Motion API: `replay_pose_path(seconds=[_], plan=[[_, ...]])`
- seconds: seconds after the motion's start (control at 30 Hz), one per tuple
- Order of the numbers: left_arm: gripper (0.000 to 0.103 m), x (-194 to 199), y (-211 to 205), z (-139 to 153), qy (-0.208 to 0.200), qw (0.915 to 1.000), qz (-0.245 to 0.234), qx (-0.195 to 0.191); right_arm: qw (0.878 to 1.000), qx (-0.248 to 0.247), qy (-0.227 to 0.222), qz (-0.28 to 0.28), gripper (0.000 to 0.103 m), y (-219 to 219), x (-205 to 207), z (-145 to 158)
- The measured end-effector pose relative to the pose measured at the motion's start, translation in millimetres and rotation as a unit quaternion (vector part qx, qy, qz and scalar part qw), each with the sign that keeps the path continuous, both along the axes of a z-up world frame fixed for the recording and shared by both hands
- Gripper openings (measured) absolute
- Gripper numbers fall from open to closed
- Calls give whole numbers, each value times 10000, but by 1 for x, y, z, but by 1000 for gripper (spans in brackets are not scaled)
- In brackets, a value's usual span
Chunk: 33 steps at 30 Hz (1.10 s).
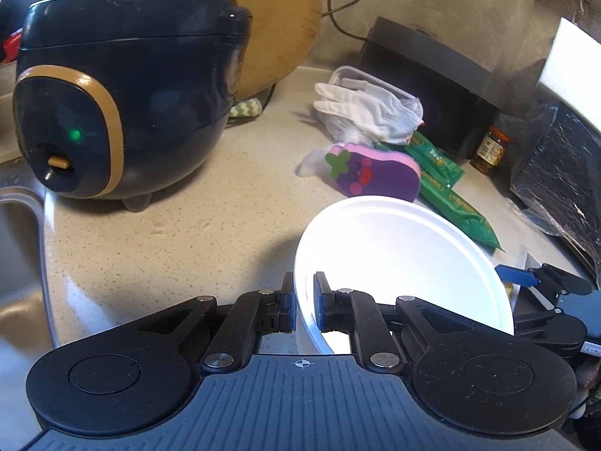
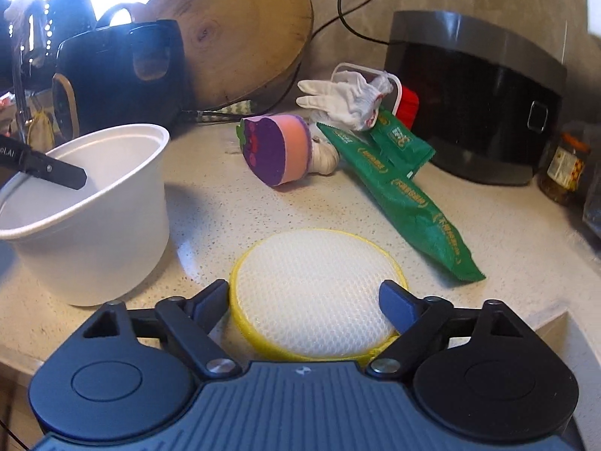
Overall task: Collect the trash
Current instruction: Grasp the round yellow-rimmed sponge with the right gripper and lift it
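A white disposable bowl (image 1: 405, 255) stands on the speckled counter, and my left gripper (image 1: 303, 282) is shut on its near rim, one finger inside and one outside. From the right wrist the same bowl (image 2: 97, 218) is at the left, with a left finger (image 2: 56, 171) dipping into it. My right gripper (image 2: 306, 293) straddles a round white mesh scrubber with a yellow rim (image 2: 315, 282) that lies flat on the counter; the jaws stand wide at its two sides and it does not look squeezed. Green snack wrappers (image 2: 413, 203) lie beyond it.
A purple and pink eggplant sponge (image 2: 274, 150) and a white glove (image 2: 345, 101) lie further back. A dark rice cooker (image 1: 124, 105), a wooden board (image 2: 233, 34), a black appliance (image 2: 473, 101) and a jar (image 2: 567, 165) line the wall. A steel sink (image 1: 18, 263) is at the left.
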<state>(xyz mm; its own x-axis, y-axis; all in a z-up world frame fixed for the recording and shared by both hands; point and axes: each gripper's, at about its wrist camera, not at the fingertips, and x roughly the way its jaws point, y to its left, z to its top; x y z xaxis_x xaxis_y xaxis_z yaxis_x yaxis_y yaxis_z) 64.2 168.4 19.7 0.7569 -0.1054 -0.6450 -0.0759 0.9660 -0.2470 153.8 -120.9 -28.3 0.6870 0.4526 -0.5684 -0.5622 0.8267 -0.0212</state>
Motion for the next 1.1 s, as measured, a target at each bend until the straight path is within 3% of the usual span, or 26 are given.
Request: replay_pose_path(seconds=[0.03,0.1,0.23,0.5,0.8,0.9,1.0,1.1], plan=[[13,-1,0,0,1,10000,-2,0,10000,8,-41,-45,61,-2,0,2],[13,-2,-1,-1,-3,10000,-5,-10,9998,154,38,-138,46,-9,4,7],[13,-3,-1,-1,-6,10000,-3,-17,9959,714,172,-530,26,-35,17,21],[13,-6,-5,-2,-18,10000,-53,-35,9819,1668,410,-800,16,-86,19,45],[13,-6,-9,-1,1,9999,-115,-35,9645,2027,137,-1689,18,-145,32,56],[13,-5,-10,-1,18,9999,-109,-31,9632,1908,59,-1894,28,-156,36,50],[13,-4,-11,-1,33,9999,-112,-36,9625,1990,203,-1833,54,-162,43,40],[13,-1,-11,-3,101,9999,-117,-67,9598,2172,480,-1710,55,-160,49,23]])
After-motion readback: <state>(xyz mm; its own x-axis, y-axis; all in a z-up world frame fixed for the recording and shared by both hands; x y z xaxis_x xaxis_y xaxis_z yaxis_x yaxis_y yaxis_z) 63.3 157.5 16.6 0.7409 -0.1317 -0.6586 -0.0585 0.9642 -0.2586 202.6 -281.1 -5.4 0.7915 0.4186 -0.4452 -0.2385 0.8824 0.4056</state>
